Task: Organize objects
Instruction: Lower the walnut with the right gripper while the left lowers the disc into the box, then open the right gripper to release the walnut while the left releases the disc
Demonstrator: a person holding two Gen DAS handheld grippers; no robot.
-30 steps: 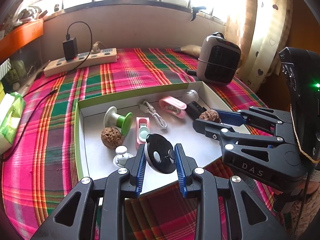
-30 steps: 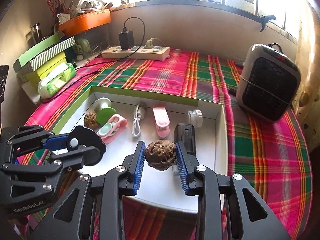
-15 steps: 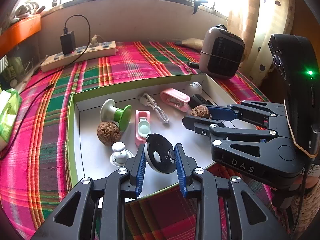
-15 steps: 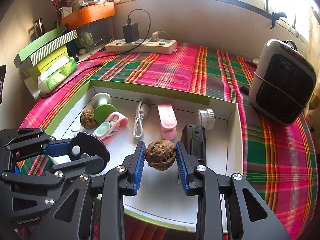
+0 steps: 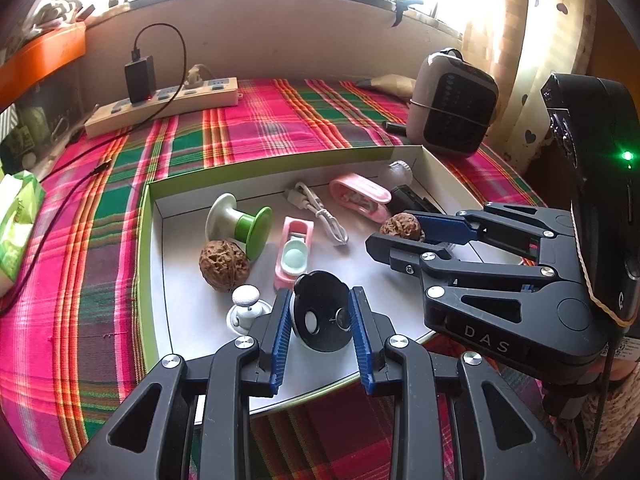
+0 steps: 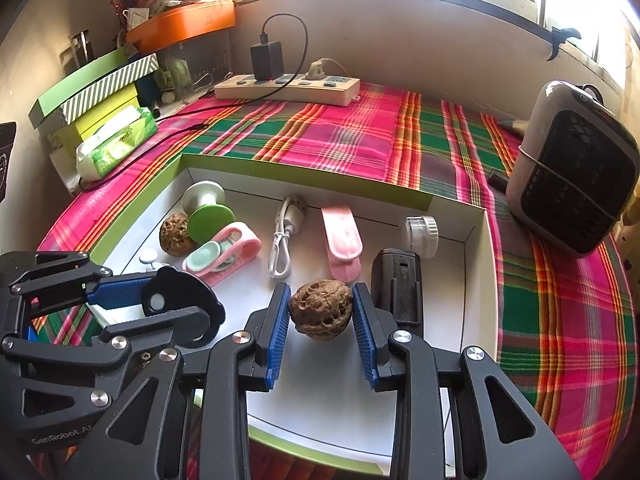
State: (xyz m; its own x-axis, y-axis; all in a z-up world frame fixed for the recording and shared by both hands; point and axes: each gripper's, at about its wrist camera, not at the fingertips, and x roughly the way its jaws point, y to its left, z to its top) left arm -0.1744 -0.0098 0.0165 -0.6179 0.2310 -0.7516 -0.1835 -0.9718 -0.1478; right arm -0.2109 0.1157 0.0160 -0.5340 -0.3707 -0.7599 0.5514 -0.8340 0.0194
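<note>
Two items are in hand over the tray point(image 6: 476, 248): left gripper point(image 5: 322, 322) clamps a black disc point(image 5: 322, 312), right gripper point(image 6: 321, 314) pinches a walnut point(image 6: 321, 310). Seven-odd pieces lie beyond the fingertips; both held ones look not yet set down.

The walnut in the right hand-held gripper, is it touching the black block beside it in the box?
Apart. In the right wrist view the walnut sits between the blue pads, and one pad separates it from the black block.

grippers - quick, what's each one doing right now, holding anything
Left gripper: closed on the black round disc, held above the white tray.
Right gripper: closed on a walnut, also above the tray.
</note>
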